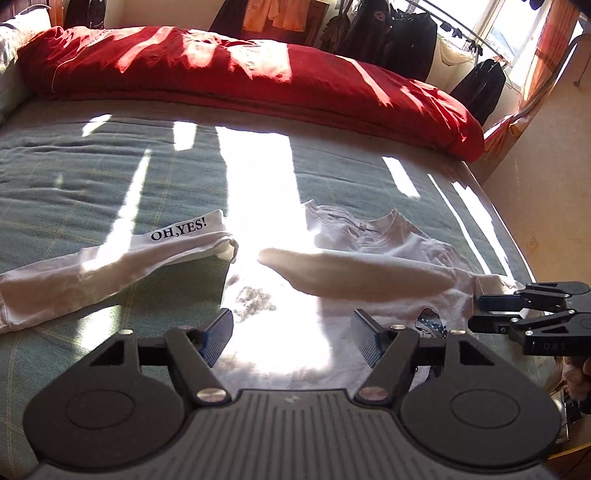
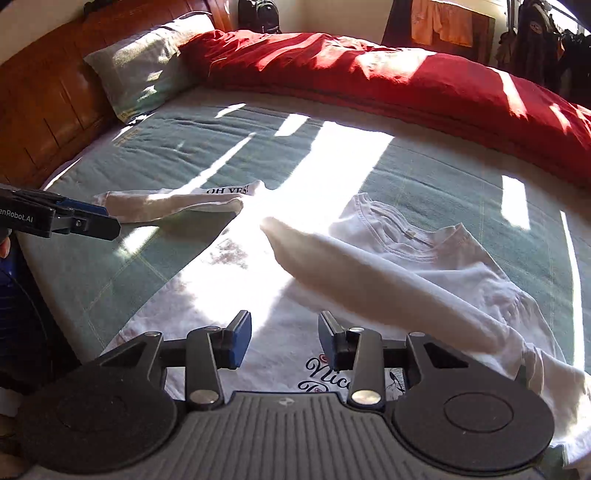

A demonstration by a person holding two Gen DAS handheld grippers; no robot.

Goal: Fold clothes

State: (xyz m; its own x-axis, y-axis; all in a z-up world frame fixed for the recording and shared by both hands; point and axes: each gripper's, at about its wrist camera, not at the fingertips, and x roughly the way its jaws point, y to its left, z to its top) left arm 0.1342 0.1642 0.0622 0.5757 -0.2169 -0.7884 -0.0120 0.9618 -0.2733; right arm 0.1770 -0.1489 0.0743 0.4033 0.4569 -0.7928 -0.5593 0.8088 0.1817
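A white long-sleeved t-shirt lies spread on the green bedspread, collar toward the far side. One sleeve, printed "OH,YES!", stretches out to the left. The other sleeve is folded across the body. My left gripper is open and empty over the sunlit lower part of the shirt. My right gripper is open and empty just above the shirt's printed front, to the right of the left one.
A rolled red duvet lies along the far side of the bed. A pillow and wooden headboard are at the left. Dark clothes hang on a rack by the window. The bed's right edge drops to the floor.
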